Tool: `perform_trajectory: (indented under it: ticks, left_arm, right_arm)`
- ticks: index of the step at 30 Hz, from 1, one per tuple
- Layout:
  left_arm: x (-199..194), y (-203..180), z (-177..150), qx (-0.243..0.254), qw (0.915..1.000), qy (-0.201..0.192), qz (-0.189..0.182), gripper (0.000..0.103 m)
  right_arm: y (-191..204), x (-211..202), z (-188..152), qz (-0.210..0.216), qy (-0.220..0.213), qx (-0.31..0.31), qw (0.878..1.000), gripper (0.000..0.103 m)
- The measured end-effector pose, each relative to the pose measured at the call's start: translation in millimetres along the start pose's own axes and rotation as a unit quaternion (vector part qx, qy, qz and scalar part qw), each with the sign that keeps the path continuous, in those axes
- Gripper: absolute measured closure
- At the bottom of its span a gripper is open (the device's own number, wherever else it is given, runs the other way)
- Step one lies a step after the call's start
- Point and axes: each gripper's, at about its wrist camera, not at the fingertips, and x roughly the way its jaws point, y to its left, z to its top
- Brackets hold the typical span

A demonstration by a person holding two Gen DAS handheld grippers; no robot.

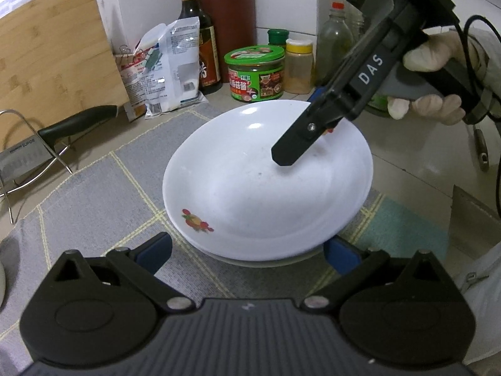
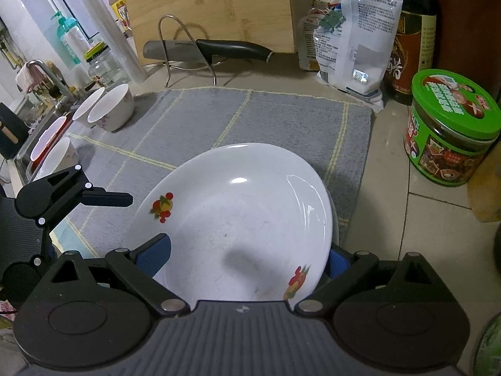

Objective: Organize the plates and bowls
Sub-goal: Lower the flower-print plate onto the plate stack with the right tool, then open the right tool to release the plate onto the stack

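Plates, white glazed, shallow and round, with small fruit decals: two visible, the upper plate (image 1: 266,181) tilted and resting on a lower plate (image 1: 260,258) of which only the rim edge shows, both on a grey woven mat (image 2: 256,116) with pale yellow grid lines, laid on the tiled worktop (image 2: 432,216). Bowls, white ceramic, deep and round: two nested bowls (image 2: 109,106) at the mat's far-left corner, further bowls (image 2: 53,153) near the sink, count unclear. Left hand-held gripper (image 1: 247,250): one, black with blue pads, fingers spread wide either side of the plates' near rim, touching nothing that can be seen. Right hand-held gripper (image 2: 247,258): one, same build; its fingers straddle the upper plate's rim, but whether they pinch it cannot be told. Bamboo cutting board (image 2: 209,6): one, upright. Black-handled knife (image 2: 213,51): one, on a wire stand (image 2: 188,50). Green-lidded jar (image 2: 451,128): one, cylindrical. Dark sauce bottle (image 2: 410,34): one.
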Motion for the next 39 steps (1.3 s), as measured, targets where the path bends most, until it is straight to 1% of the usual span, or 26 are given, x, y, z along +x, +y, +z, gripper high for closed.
perform_trajectory:
  ticks: [10, 21, 28, 39]
  left_arm:
    - [0.2, -0.8, 0.7, 0.007, 1.0000, -0.001, 0.003, 0.000]
    - [-1.4, -1.6, 1.6, 0.012, 0.9999, 0.000, 0.009, 0.000]
    - [-2.5, -1.3, 2.0, 0.010, 0.9999, 0.000, 0.010, 0.000]
    - [-3.3, -3.0, 3.6, 0.016, 0.9998, -0.001, 0.010, 0.000]
  right_arm:
    - [7.3, 0.1, 2.7, -0.024, 0.010, -0.011, 1.000, 0.002]
    - [15.3, 2.1, 5.2, -0.049, 0.035, -0.013, 0.998, 0.000]
    - [14.9, -1.8, 5.5, -0.059, 0.044, -0.007, 0.997, 0.000]
    - [16.0, -2.1, 2.8, -0.068, 0.051, -0.015, 0.996, 0.000]
